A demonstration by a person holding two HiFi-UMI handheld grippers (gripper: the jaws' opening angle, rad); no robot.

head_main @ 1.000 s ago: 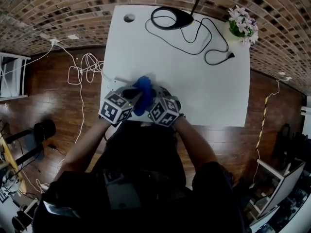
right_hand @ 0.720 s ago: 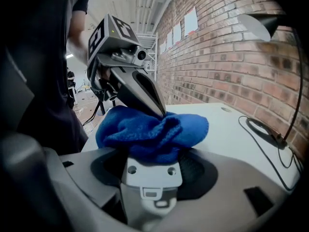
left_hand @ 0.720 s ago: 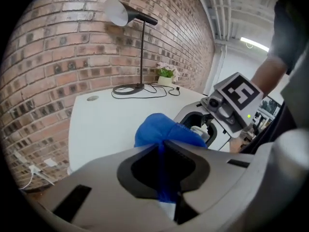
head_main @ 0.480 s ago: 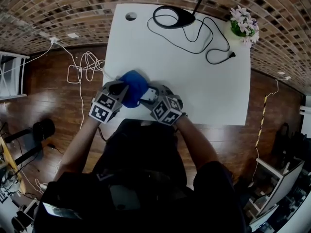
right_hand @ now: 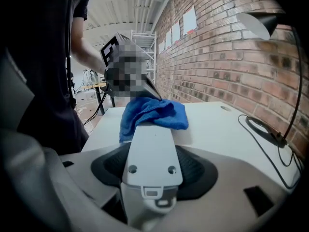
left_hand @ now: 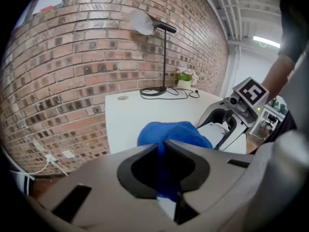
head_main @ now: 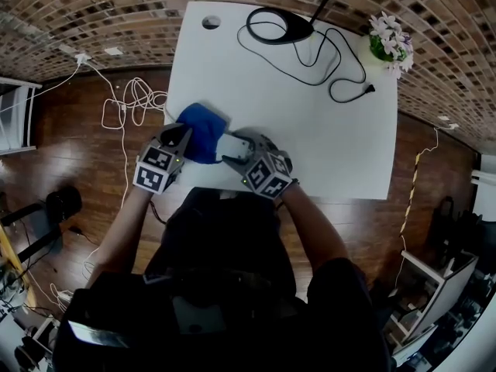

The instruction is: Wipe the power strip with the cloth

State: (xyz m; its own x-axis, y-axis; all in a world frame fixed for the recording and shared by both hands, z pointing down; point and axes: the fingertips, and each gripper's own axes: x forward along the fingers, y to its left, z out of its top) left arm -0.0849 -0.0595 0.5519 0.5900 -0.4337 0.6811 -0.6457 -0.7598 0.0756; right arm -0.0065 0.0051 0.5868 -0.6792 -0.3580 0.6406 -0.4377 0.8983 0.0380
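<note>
Strip (head_main: 232, 145), white and long, sits between the jaws of the right tongs (head_main: 237, 150), which clamp its near end from both sides, jaws well apart on its width. It lies near the front left edge of the white surface (head_main: 310, 130). The blue cloth (head_main: 200, 132) is bunched over the strip's far end. The left tongs (head_main: 184, 139) are closed on the cloth, a fold pinched between the jaws. A lamp base (head_main: 275, 28) and a flower pot (head_main: 389, 41) stand at the far edge, well apart from the strip.
</note>
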